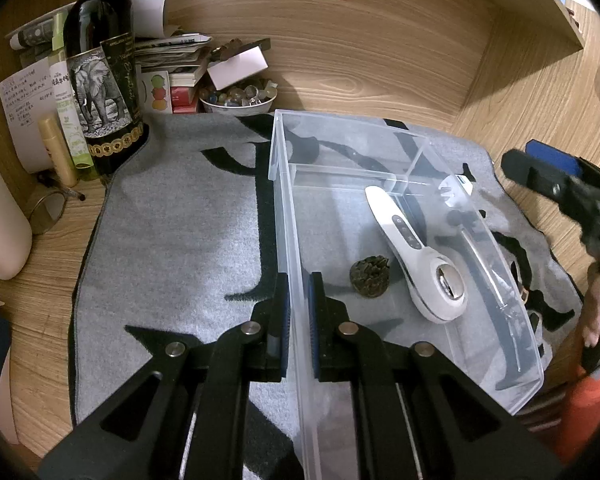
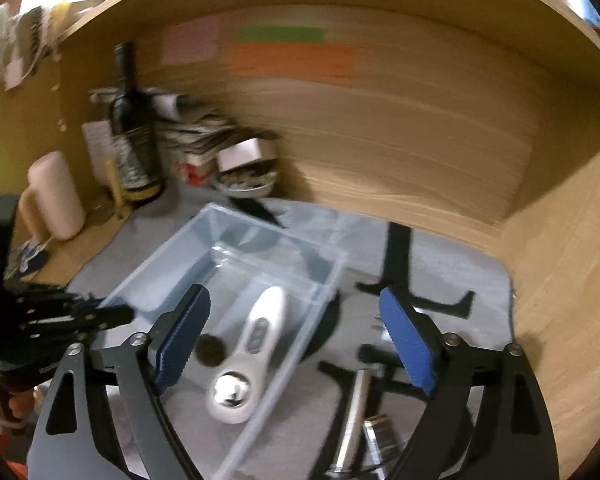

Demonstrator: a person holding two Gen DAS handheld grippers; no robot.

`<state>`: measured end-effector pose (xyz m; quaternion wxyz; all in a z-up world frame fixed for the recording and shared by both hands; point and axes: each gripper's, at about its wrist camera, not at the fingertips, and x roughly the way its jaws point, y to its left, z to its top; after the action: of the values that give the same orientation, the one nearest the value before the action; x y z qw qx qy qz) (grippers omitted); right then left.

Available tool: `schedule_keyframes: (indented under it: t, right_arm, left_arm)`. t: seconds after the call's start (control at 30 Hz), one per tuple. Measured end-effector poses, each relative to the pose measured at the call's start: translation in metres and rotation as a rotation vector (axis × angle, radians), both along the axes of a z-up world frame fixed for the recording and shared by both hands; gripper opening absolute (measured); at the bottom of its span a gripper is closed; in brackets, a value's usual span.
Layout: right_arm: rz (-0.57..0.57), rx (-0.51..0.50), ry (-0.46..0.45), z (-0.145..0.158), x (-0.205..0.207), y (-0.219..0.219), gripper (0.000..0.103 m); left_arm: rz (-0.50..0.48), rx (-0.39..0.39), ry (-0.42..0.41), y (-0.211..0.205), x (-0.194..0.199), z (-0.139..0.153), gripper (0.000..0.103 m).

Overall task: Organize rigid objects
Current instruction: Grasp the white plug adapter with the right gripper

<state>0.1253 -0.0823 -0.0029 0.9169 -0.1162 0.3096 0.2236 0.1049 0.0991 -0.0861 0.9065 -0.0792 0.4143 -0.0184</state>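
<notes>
A clear plastic bin (image 1: 288,216) sits on a grey mat (image 1: 172,240). Inside lie a white handheld device (image 1: 416,252) and a small dark pine cone (image 1: 369,277). My left gripper (image 1: 298,320) is shut on the bin's left wall, one finger inside and one outside. My right gripper (image 2: 296,344) is open and empty, above the bin (image 2: 324,276); it also shows at the right edge of the left wrist view (image 1: 556,176). The white device (image 2: 248,356) and the cone (image 2: 211,350) show below it. A silver metal tool (image 2: 354,420) lies on the mat (image 2: 460,280) outside the bin.
A wine bottle (image 1: 104,72), tubes, stacked papers and a bowl of marbles (image 1: 240,98) crowd the back left. A beige container (image 1: 0,216) stands at the far left. Wooden walls (image 1: 380,52) enclose the desk at back and right.
</notes>
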Motion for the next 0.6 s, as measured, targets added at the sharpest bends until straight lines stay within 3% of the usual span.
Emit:
schedule_keyframes:
  t: [0.4,0.6]
  right_arm:
    - [-0.222,0.057,0.087,-0.015,0.061,-0.072,0.085]
    - [-0.268,0.058,0.156,-0.035,0.085,-0.087,0.083]
  left_arm:
    - [0.0,0.001,0.0,0.0,0.0,0.0,0.008]
    - [0.0,0.0,-0.001,0.001,0.0,0.0,0.008]
